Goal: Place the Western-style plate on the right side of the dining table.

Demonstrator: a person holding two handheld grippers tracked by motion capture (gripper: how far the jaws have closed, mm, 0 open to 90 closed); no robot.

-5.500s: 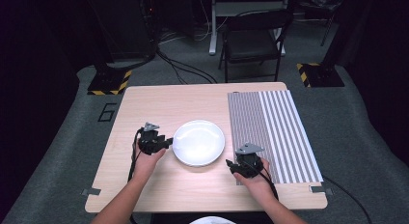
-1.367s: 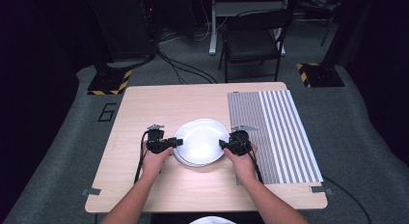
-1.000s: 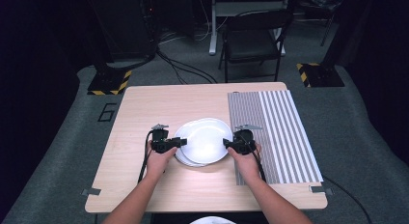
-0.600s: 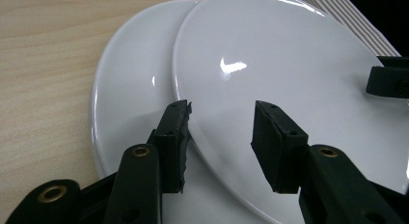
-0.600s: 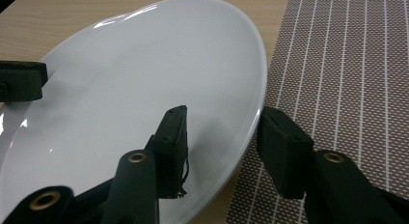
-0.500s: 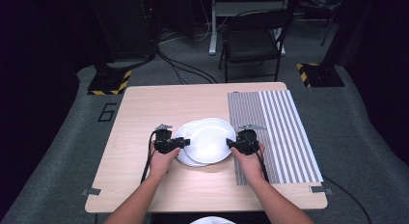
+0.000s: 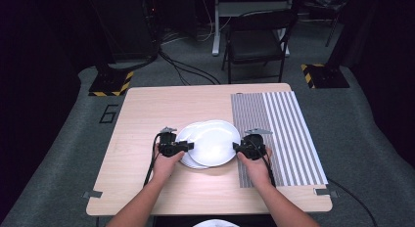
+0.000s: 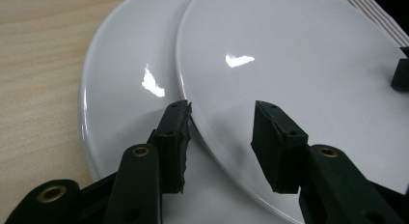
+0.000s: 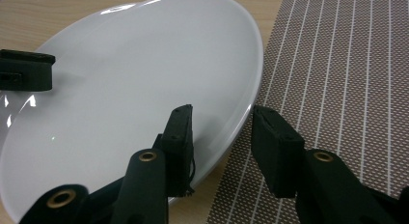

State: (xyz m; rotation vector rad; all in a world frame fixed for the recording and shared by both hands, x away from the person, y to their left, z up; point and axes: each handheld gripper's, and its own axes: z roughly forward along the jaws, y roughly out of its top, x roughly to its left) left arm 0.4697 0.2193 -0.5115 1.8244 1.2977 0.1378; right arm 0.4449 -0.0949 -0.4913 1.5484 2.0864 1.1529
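Observation:
Two white plates lie stacked on the wooden table [image 7: 161,104]. The upper plate [image 7: 215,141] [image 8: 299,64] [image 9: 135,89] sits shifted to the right, baring the left side of the lower plate [image 7: 188,161] [image 8: 125,98]. My left gripper [image 7: 192,146] [image 8: 222,122] grips the upper plate's left rim, one jaw over it and one under. My right gripper [image 7: 235,147] [image 9: 219,125] has just been closing, with the upper plate's right rim between its jaws, and is shut on it. Each gripper's far jaw shows across the plate in the other gripper's view.
A grey striped placemat [image 7: 284,134] [image 9: 337,64] covers the right part of the table, right beside the upper plate. A folding chair [image 7: 257,41] stands beyond the far edge. A white rounded thing [image 7: 213,223] peeks in at the bottom edge.
Both grippers came in from the sides to the plates' rims. The upper plate has since shifted right and tilted off the lower one, toward the placemat.

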